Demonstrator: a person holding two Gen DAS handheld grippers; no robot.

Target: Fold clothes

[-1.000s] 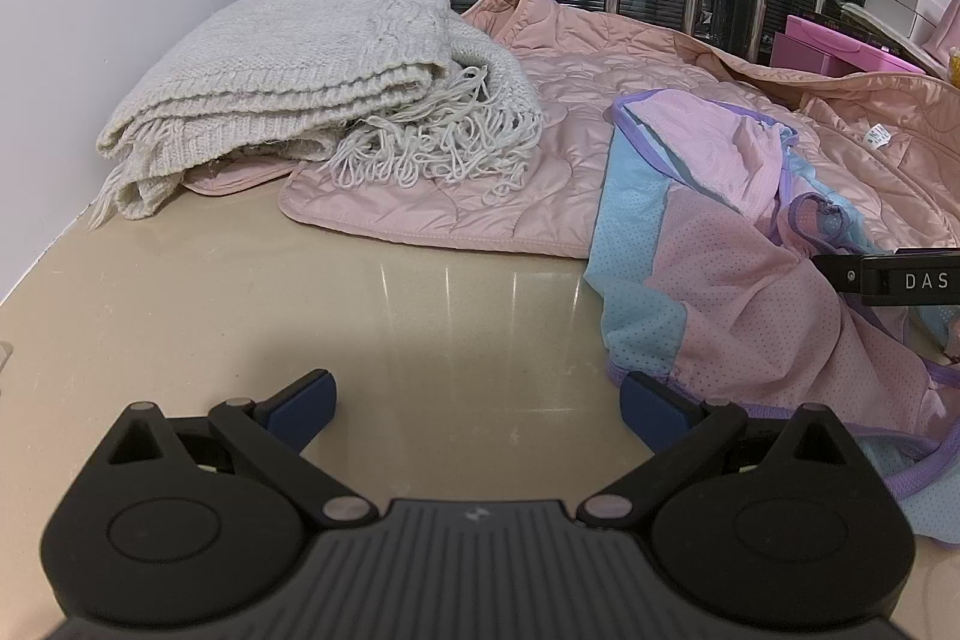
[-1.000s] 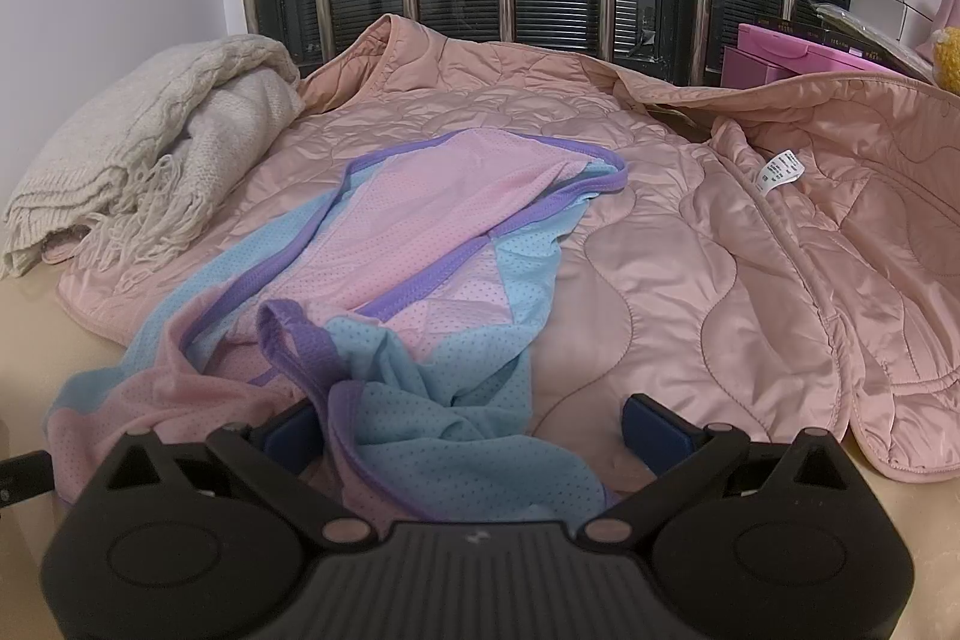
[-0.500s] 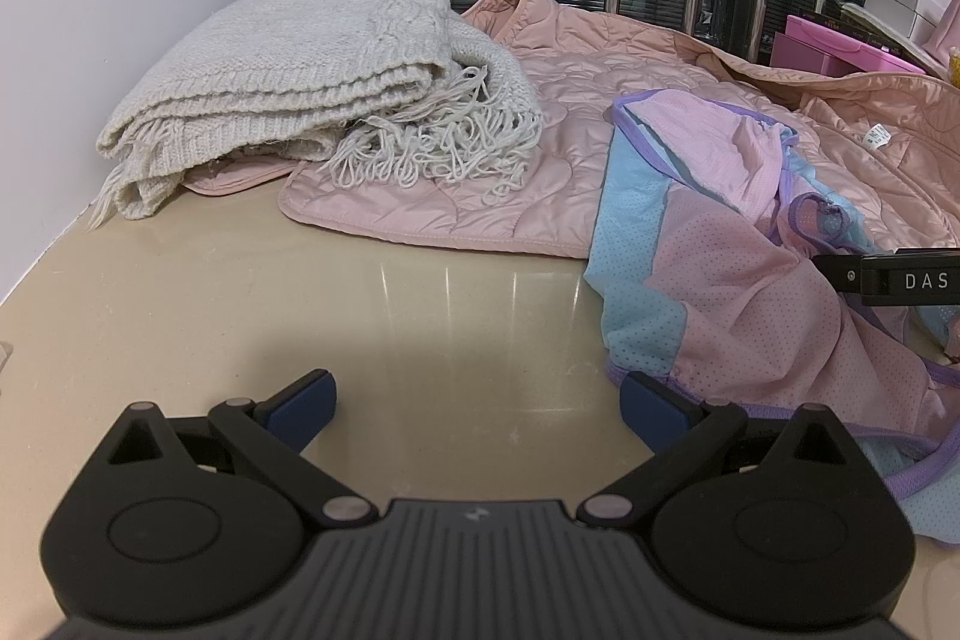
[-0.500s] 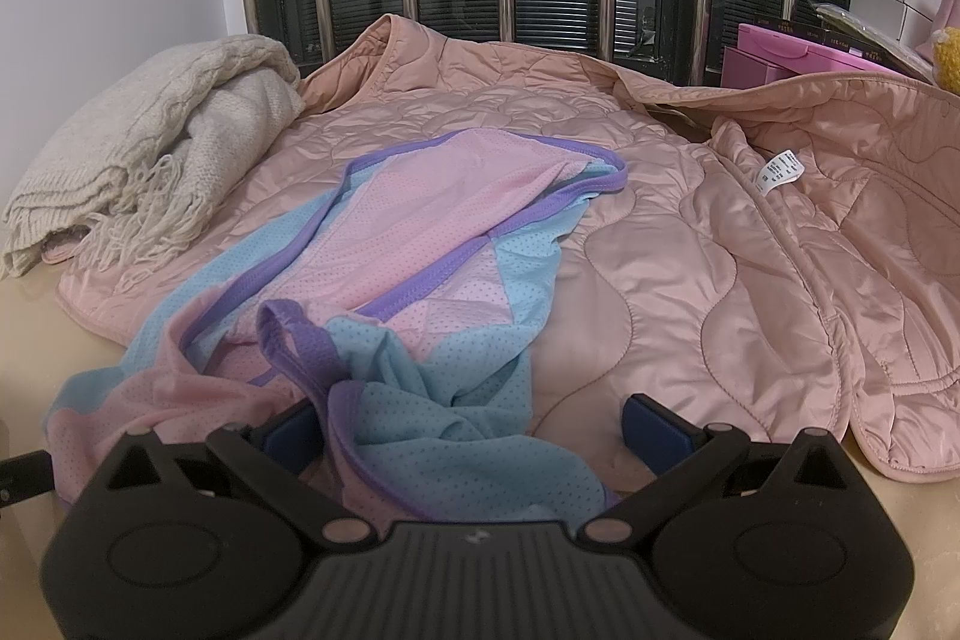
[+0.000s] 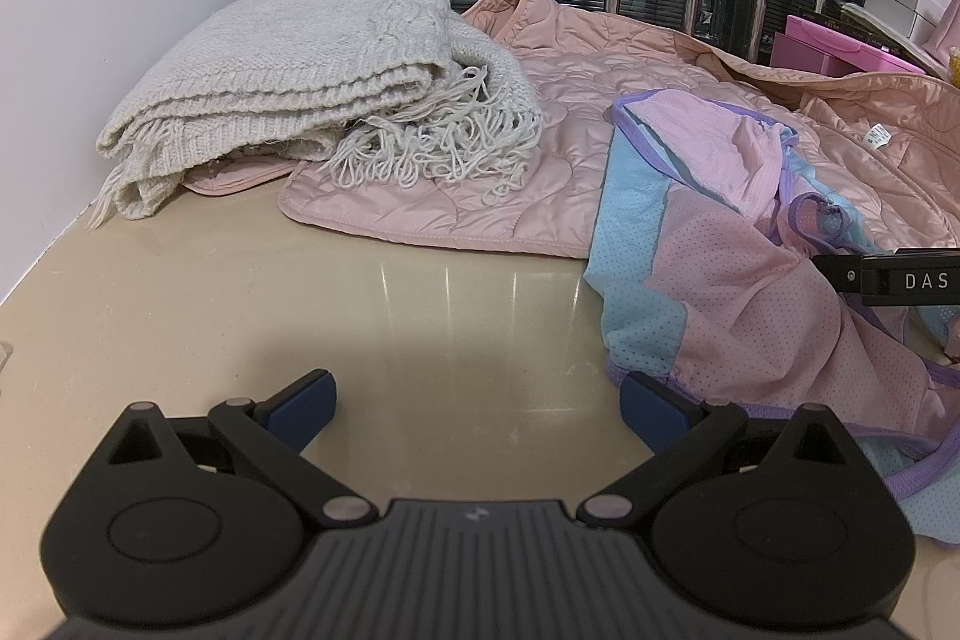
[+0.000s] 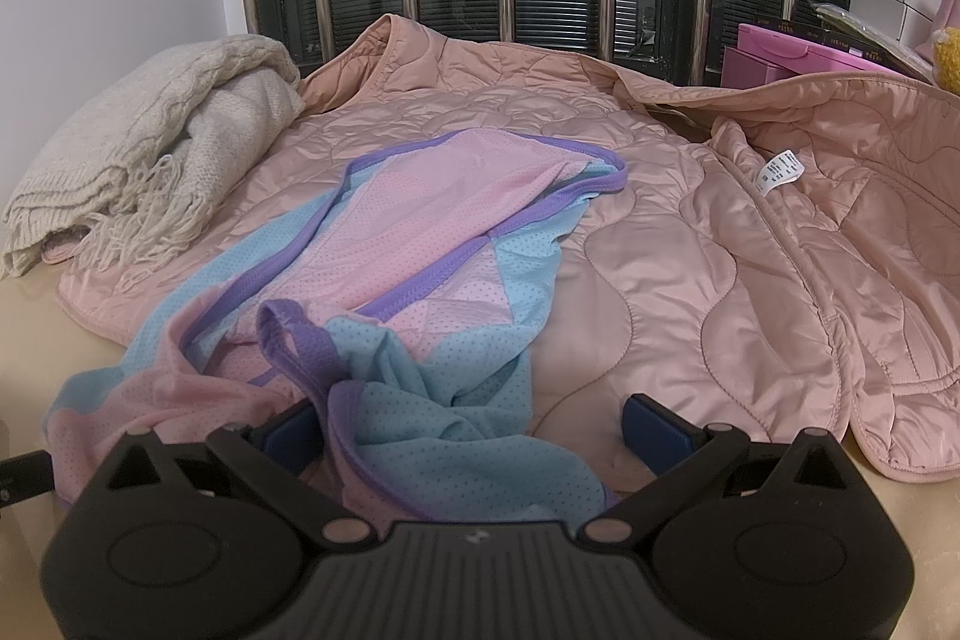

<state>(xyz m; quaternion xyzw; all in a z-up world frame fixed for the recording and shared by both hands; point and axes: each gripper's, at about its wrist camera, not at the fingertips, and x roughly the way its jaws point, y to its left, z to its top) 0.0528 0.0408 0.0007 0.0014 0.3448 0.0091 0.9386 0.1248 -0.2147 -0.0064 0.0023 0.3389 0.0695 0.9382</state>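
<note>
Cream knit comes first on the far left: a folded fringed scarf (image 5: 288, 82) sits against the wall, its tassels spilling onto the edge of the pink quilted jacket (image 5: 576, 142), and I take it as already finished and parked out of the way. The jacket lies spread open across the far half of the beige table (image 5: 372, 316), apparently waiting its turn. On top of it, and trailing off its near edge onto the table, sprawls the crumpled pink-and-blue mesh garment (image 6: 420, 244) with purple trim, which looks like the piece in hand. The left gripper (image 5: 474, 403) hovers low over bare tabletop with its jaws wide apart and nothing between them, its right finger (image 5: 651, 409) just beside the garment's near hem. The right gripper (image 6: 471, 424) is likewise spread wide, with a bunched fold of the blue mesh lying between its fingers but not pinched. Compared with the earlier frames, nothing has shifted that I can make out: cloth, jacket and both grippers sit as they did, as if pausing before the first grasp.
</note>
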